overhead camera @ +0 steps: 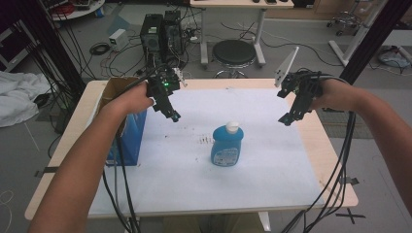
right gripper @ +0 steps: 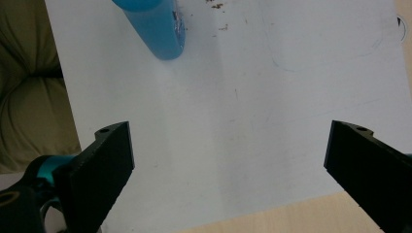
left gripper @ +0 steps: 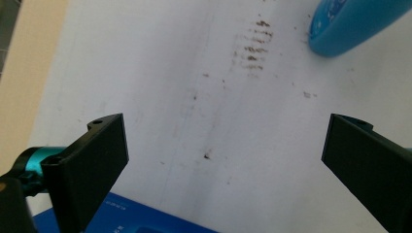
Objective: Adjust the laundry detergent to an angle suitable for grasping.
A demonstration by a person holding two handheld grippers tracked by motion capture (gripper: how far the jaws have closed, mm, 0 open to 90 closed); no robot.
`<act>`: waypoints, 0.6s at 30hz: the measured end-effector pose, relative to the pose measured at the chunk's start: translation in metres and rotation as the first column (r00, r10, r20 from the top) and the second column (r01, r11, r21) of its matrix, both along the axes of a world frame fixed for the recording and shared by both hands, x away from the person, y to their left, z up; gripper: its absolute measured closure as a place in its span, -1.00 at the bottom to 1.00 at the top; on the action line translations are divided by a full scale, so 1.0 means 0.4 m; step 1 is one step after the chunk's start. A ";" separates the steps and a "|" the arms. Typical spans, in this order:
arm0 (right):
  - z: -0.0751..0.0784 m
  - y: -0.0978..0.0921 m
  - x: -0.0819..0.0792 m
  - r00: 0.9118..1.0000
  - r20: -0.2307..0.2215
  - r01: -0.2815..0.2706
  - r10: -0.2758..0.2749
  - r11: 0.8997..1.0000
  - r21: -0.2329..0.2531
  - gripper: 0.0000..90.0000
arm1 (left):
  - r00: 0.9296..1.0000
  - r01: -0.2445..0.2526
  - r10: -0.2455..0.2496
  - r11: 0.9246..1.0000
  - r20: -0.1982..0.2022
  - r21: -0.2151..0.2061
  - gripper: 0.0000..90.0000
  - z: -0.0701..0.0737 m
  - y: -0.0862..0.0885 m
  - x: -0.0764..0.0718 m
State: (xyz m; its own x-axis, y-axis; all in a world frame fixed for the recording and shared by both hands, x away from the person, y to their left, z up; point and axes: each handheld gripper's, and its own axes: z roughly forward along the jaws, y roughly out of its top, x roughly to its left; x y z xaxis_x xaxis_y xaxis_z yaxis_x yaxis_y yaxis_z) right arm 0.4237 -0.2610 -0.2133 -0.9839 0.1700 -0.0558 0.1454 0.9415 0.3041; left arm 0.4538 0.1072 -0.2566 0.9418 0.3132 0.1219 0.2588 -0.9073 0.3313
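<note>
A blue bottle (overhead camera: 226,145) with a white cap stands upright near the middle of the white sheet (overhead camera: 262,170) on the table. My left gripper (overhead camera: 173,115) hovers to its upper left, above the sheet, jaws wide apart and empty. My right gripper (overhead camera: 287,118) hangs to the bottom's upper right, also open and empty. The left gripper view looks between its jaws (left gripper: 223,160) at the stained sheet, with the bottle's base (left gripper: 350,26) at top right. In the right gripper view, the bottle (right gripper: 155,26) sits at top left beyond the open gripper (right gripper: 228,160).
A blue cardboard box (overhead camera: 130,131) with open flaps stands at the table's left edge, under my left forearm. Brown smudges (overhead camera: 204,141) mark the sheet left of the bottle. Cables trail off the front edge. A black stool (overhead camera: 234,52) stands beyond the far edge.
</note>
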 end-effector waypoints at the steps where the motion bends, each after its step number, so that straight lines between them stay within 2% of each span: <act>1: 0.000 0.000 0.001 1.000 0.000 0.002 -0.002 1.000 0.000 -0.93 | 1.000 0.002 -0.002 1.000 0.008 0.012 -0.94 0.000 -0.001 0.003; 3: -0.002 0.000 0.004 1.000 -0.001 0.003 -0.003 1.000 0.001 -0.93 | 1.000 0.008 -0.008 1.000 0.002 0.019 -0.93 0.000 0.000 0.011; 6: -0.003 -0.001 0.008 1.000 -0.004 0.007 -0.007 1.000 0.001 -0.93 | 1.000 0.014 -0.014 1.000 0.017 0.014 -0.93 0.002 0.002 0.018; 9: -0.003 -0.001 0.010 1.000 -0.005 0.010 -0.010 1.000 0.000 -0.93 | 0.999 0.037 -0.037 0.999 0.011 0.035 -0.93 0.003 0.000 0.019; 10: -0.004 -0.001 0.010 1.000 -0.006 0.010 -0.010 1.000 0.001 -0.93 | 0.999 0.043 -0.044 0.998 0.021 0.045 -0.93 0.004 -0.001 0.018; 18: -0.004 0.006 0.014 1.000 -0.010 -0.001 0.001 1.000 0.010 -0.93 | 0.998 0.056 -0.058 0.995 0.027 0.079 -0.93 0.010 0.003 0.032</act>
State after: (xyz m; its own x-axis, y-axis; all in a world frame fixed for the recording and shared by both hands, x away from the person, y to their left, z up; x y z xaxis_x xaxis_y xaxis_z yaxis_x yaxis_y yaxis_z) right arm 0.4293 -0.2584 -0.2151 -0.9845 0.1698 -0.0443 0.1478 0.9384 0.3124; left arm 0.4668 0.1082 -0.2524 0.9535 0.2476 0.1718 0.1971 -0.9436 0.2660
